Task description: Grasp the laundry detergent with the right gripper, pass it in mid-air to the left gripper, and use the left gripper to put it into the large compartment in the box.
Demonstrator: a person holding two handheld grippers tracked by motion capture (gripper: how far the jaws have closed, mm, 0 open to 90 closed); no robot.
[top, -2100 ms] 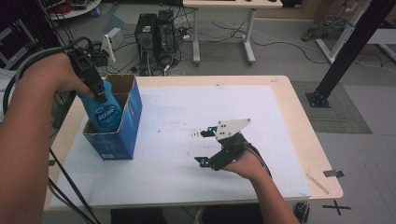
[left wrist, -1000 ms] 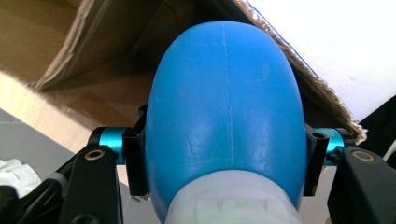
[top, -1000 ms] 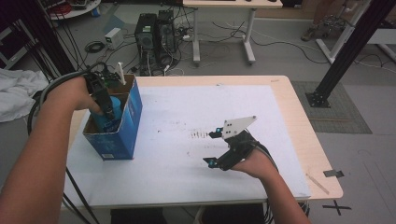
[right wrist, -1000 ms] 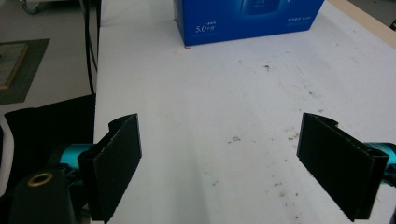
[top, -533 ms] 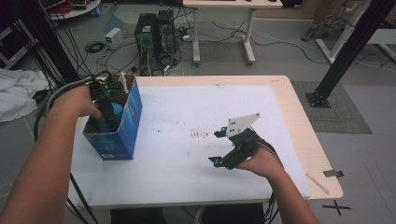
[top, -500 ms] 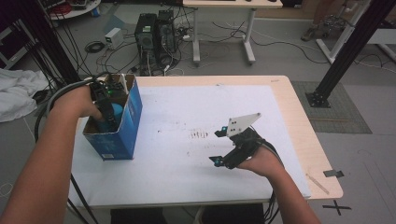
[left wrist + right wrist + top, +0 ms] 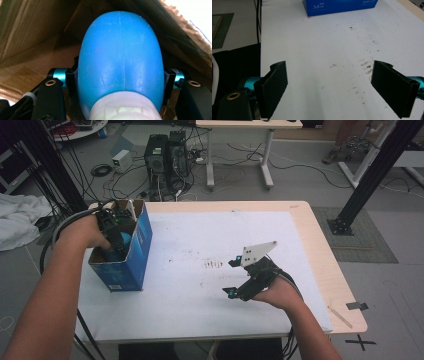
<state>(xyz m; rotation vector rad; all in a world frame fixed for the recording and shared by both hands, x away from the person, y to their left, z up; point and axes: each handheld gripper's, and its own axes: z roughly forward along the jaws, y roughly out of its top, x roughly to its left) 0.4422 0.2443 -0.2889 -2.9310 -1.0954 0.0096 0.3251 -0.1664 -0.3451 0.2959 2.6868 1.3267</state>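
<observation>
The left gripper (image 7: 116,242) clamps a glossy blue bottle (image 7: 121,60) with a white cap, down inside the blue box (image 7: 134,262) at the table's (image 7: 310,240) nine o'clock. The right gripper (image 7: 235,277) rests near five o'clock, jaws wide apart and empty.

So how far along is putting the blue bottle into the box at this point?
Mostly done: the left gripper is down inside the open blue cardboard box, clamped on the blue bottle, which sits between the box walls. Left to do: release it and lift the gripper out. The right gripper rests open over the white table cover, holding nothing.
</observation>
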